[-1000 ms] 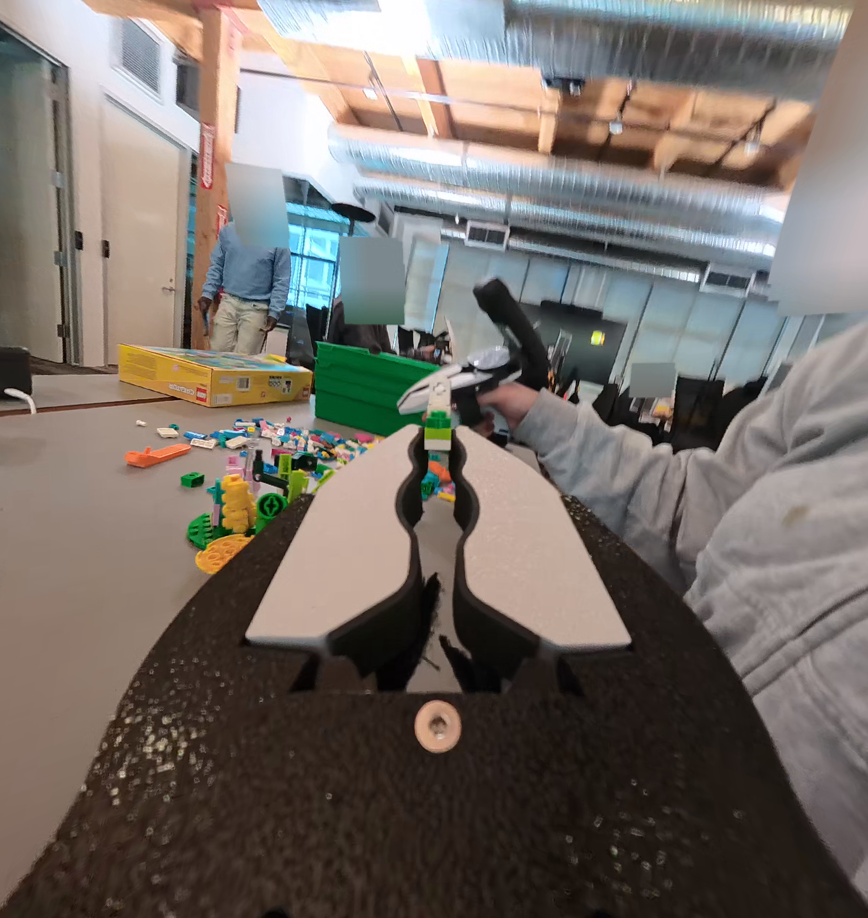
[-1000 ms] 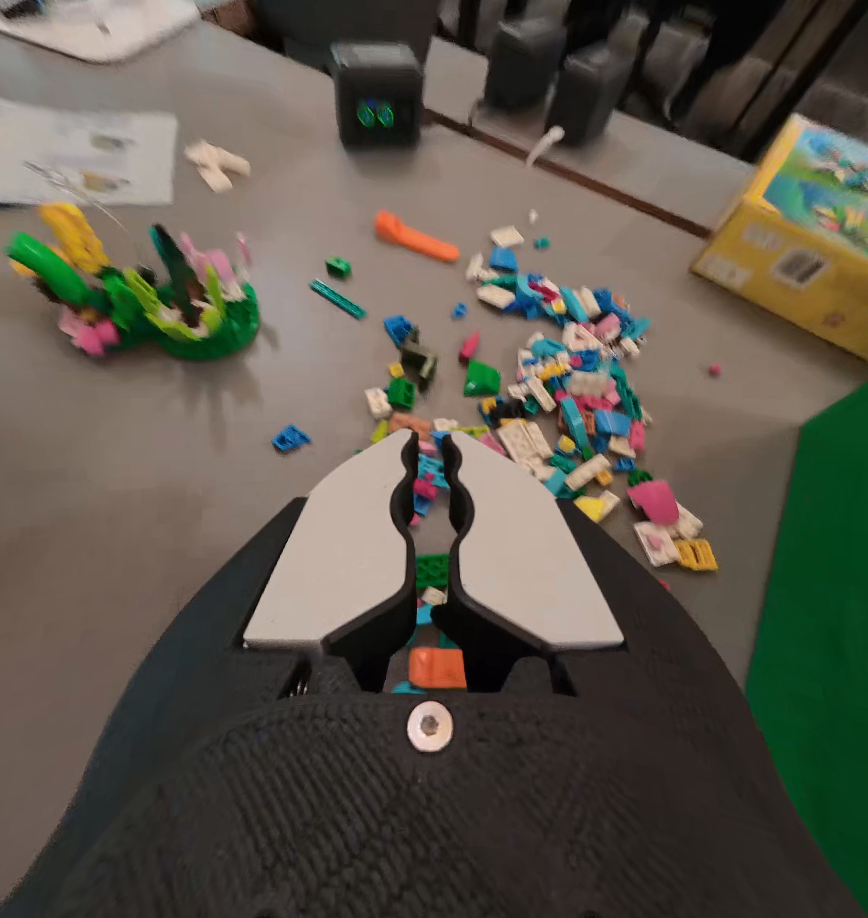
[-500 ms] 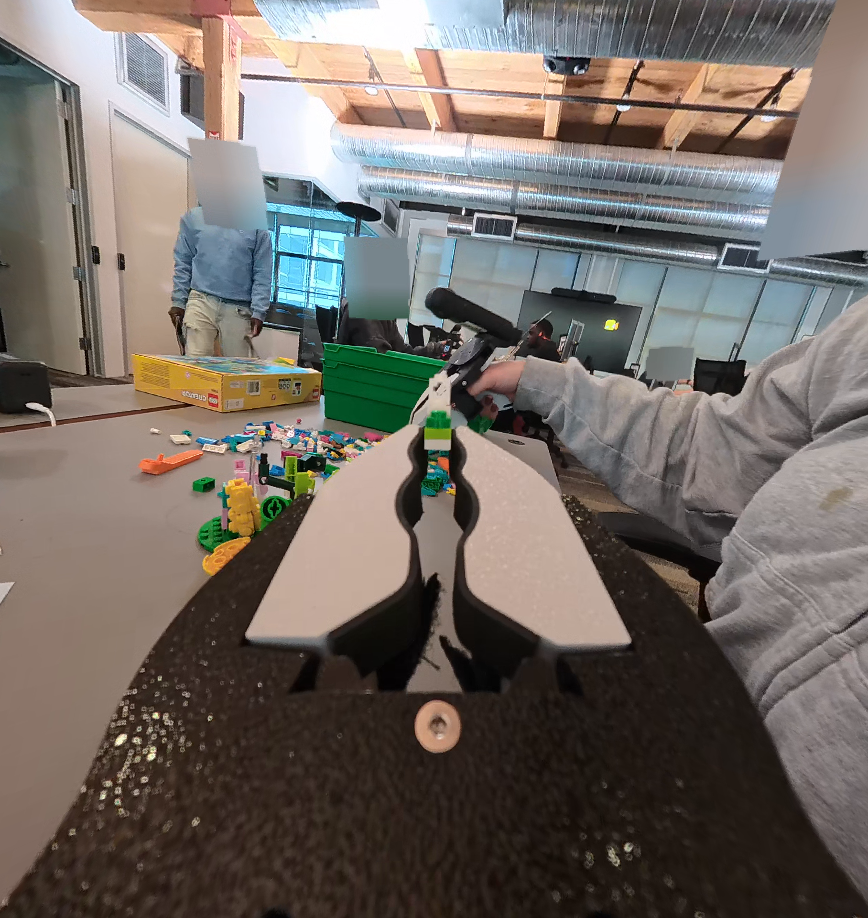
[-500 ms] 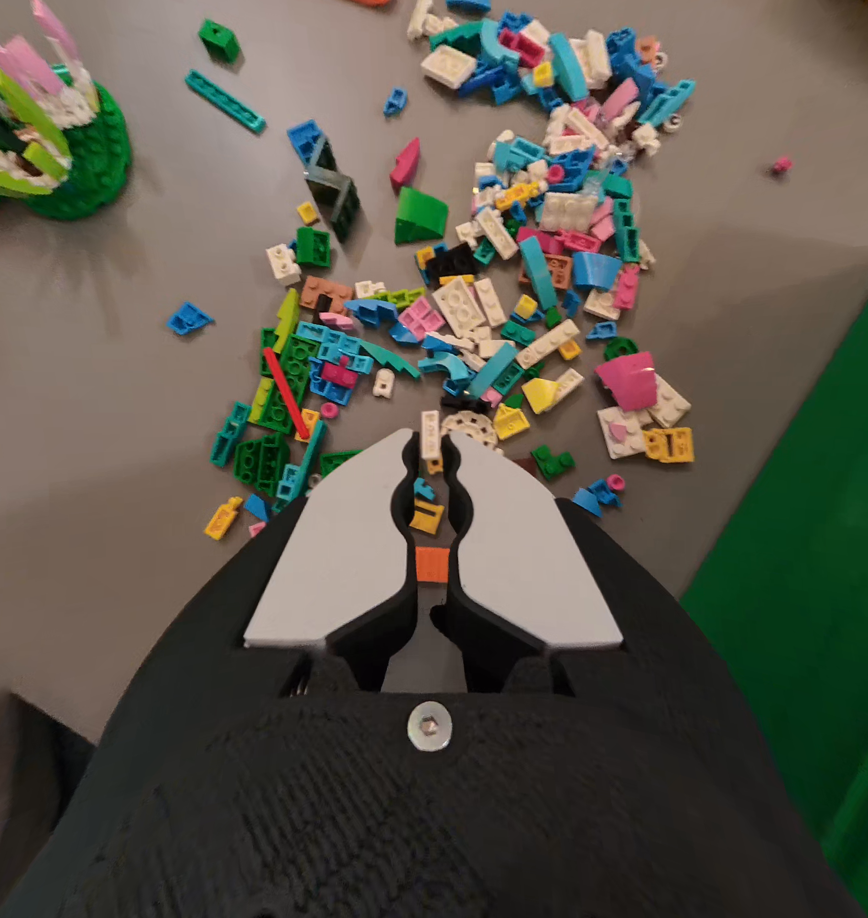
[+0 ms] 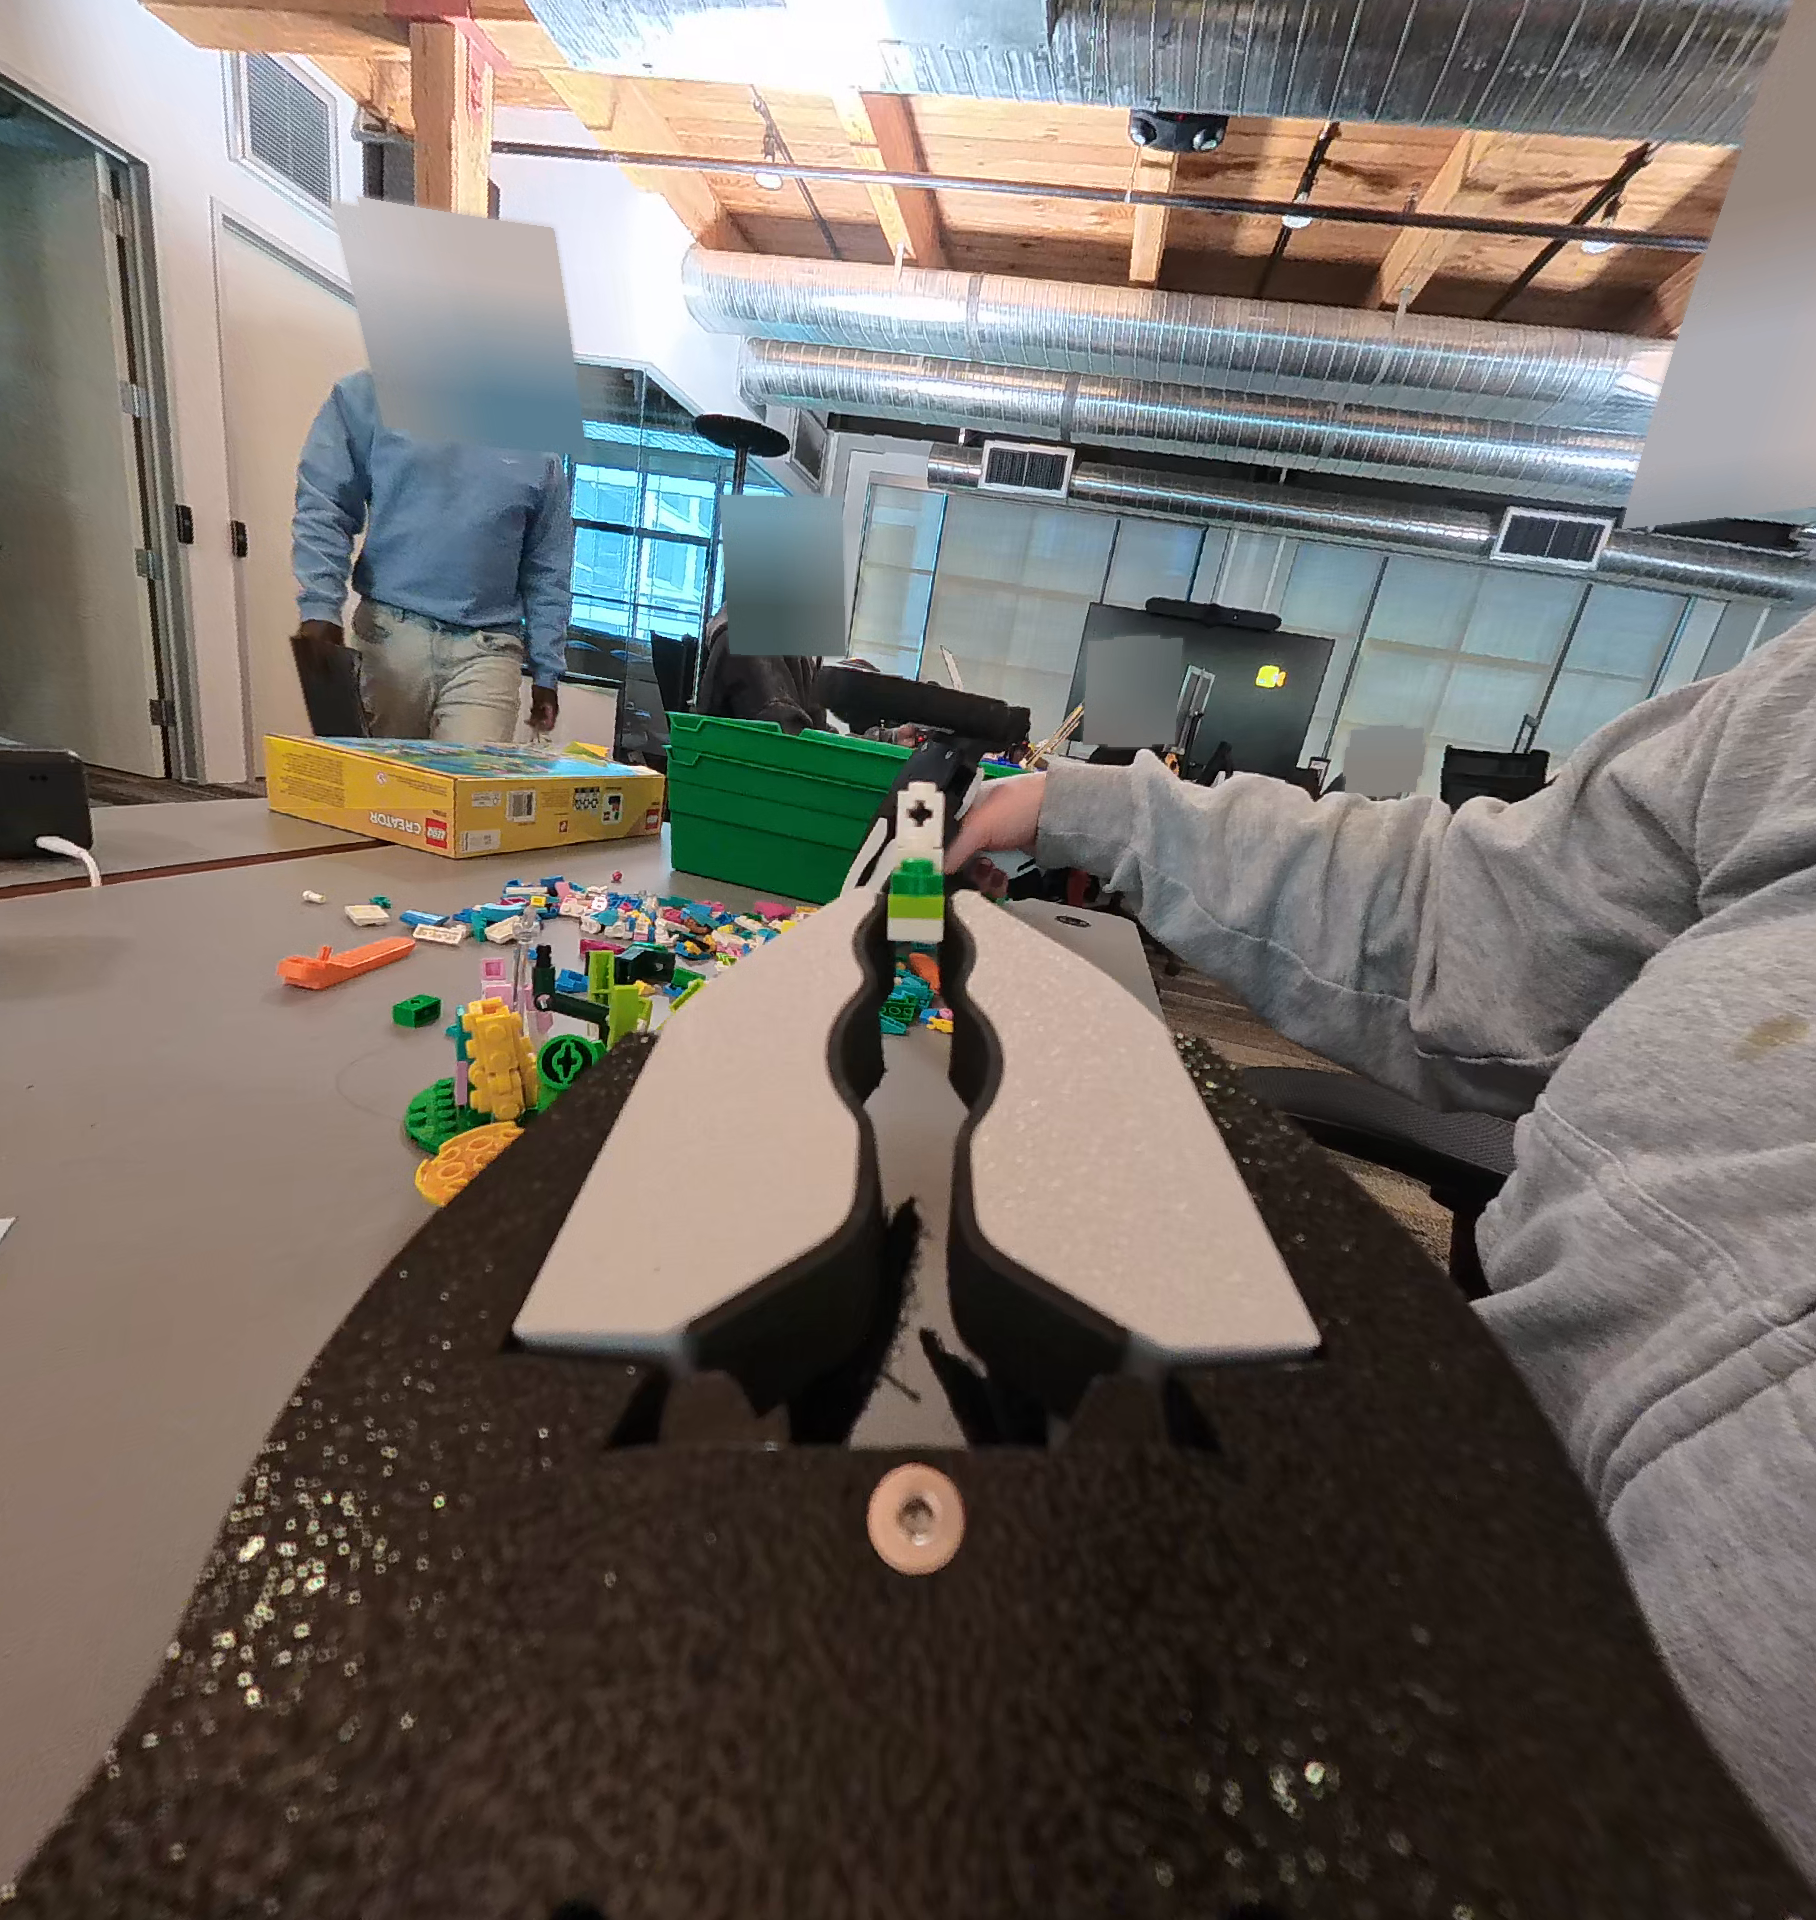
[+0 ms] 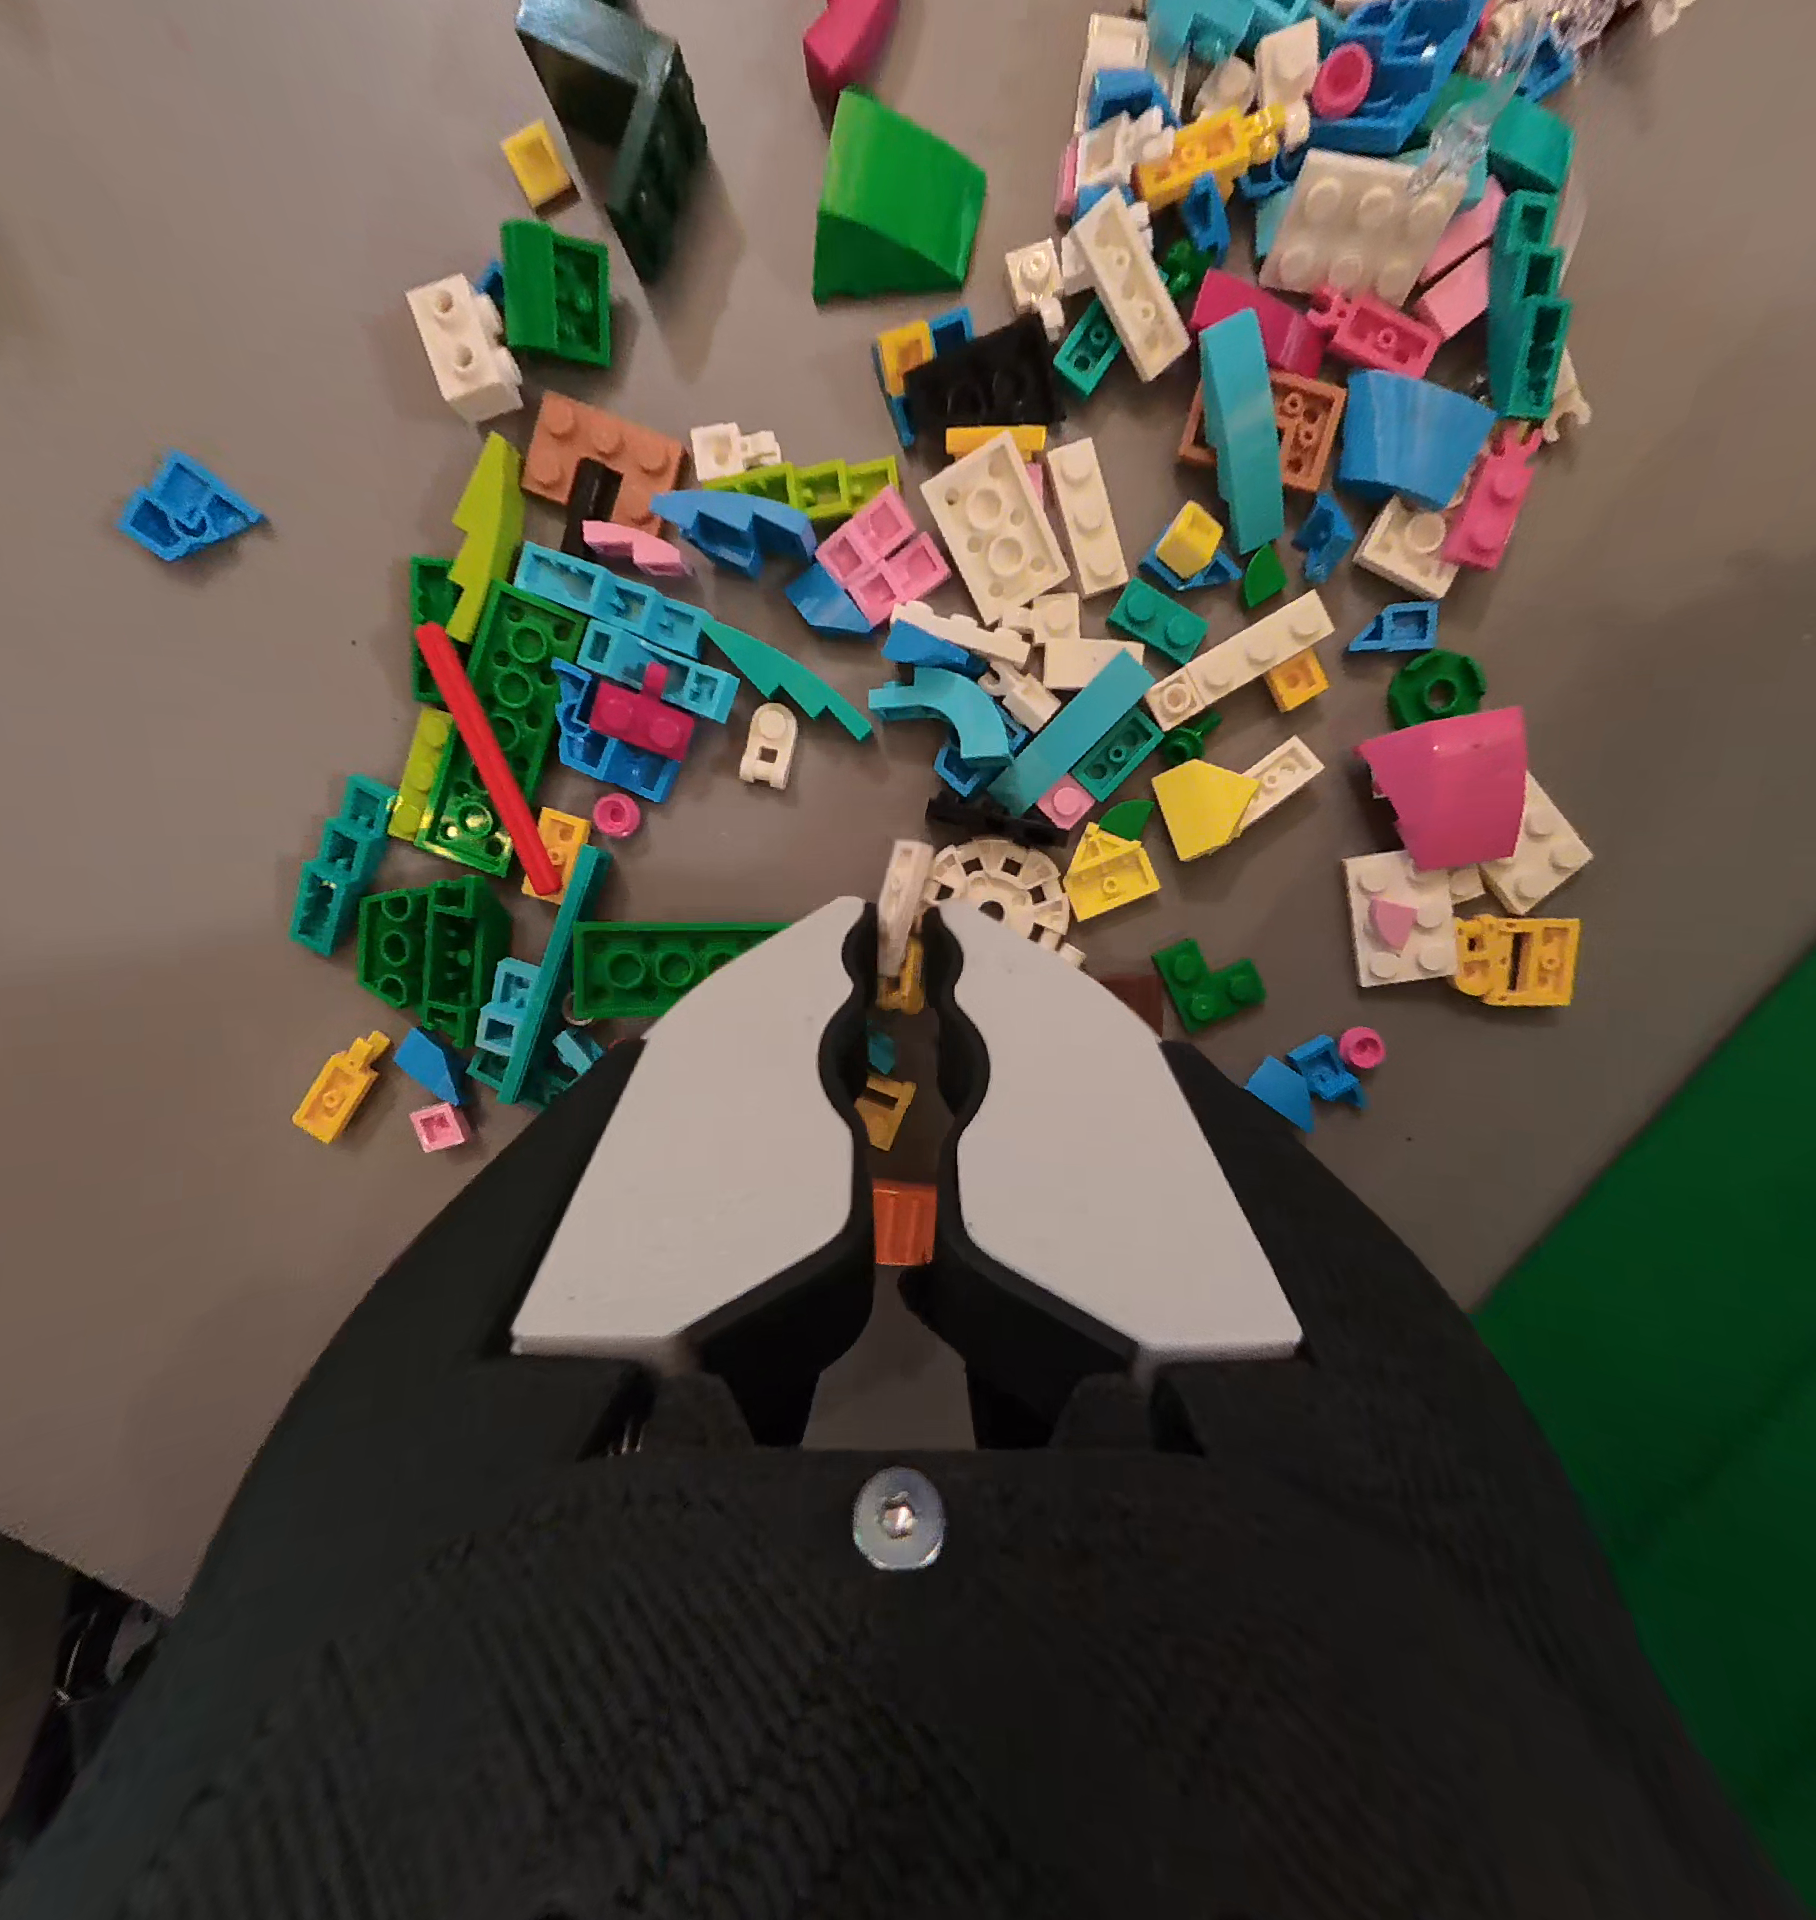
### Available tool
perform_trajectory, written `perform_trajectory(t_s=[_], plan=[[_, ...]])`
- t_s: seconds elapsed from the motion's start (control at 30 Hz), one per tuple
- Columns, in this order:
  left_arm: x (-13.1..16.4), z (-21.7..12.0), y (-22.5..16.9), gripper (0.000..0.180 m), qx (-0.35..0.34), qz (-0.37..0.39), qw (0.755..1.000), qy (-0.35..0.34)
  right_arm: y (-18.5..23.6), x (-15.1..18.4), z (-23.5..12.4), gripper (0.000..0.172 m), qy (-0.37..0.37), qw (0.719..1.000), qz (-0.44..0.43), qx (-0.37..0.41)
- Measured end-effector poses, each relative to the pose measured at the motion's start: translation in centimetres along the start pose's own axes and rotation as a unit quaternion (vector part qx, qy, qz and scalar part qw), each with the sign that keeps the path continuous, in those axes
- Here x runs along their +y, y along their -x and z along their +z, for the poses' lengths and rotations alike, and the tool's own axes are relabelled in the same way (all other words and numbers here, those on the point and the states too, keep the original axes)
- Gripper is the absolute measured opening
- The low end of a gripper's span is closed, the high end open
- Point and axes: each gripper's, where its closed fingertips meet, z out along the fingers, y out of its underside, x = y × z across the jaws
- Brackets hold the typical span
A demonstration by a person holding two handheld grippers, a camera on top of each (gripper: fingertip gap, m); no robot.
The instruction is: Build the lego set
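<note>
Left wrist view, lower centre: the left gripper (image 5: 914,920), grey-faced fingers on a black body, pinches a small stack of toy bricks (image 5: 915,883), white at the base, lime and green above, topped by a white piece with a cross-shaped hole; both fingertips press its sides. Left of the fingers, on the grey table (image 5: 135,1091), stands a small brick model (image 5: 488,1081) of yellow, pink and green parts on a round green base. Beyond it lie the loose coloured bricks (image 5: 613,920) and an orange flat tool (image 5: 343,961). Upper centre: a person's hand in a grey sleeve (image 5: 1299,894) holds the right gripper (image 5: 888,852) tilted down over the pile. Behind stand a green plastic bin (image 5: 769,800) and a yellow printed cardboard box (image 5: 447,795) with a brand mark and barcode labels on its side. Right wrist view, centre: the right gripper (image 6: 904,925) points down at the bricks, its fingertips closed on a thin white plate (image 6: 902,894) standing on edge beside a white spoked disc (image 6: 1003,883); a yellow piece lies between the fingers just behind.
</note>
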Motion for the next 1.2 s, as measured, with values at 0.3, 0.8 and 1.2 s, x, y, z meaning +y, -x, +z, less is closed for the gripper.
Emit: perform_trajectory(t_s=[0.3,0.8,1.2], plan=[[0.0,0.0,0.0,0.008,0.000,-0.001,1.000,0.002,1.1,-1.4,-0.8,0.003,-0.049,0.995,-0.067,0.053],[0.2,0.2,-0.1,0.008,0.002,0.003,1.000,0.009,17.3,-3.1,-0.1,0.003,-0.142,0.811,-0.560,0.088],[0.3,0.2,-0.2,0.008,0.005,0.003,1.000,0.013,17.6,-1.4,0.4,0.006,-0.104,0.809,-0.574,0.067]])
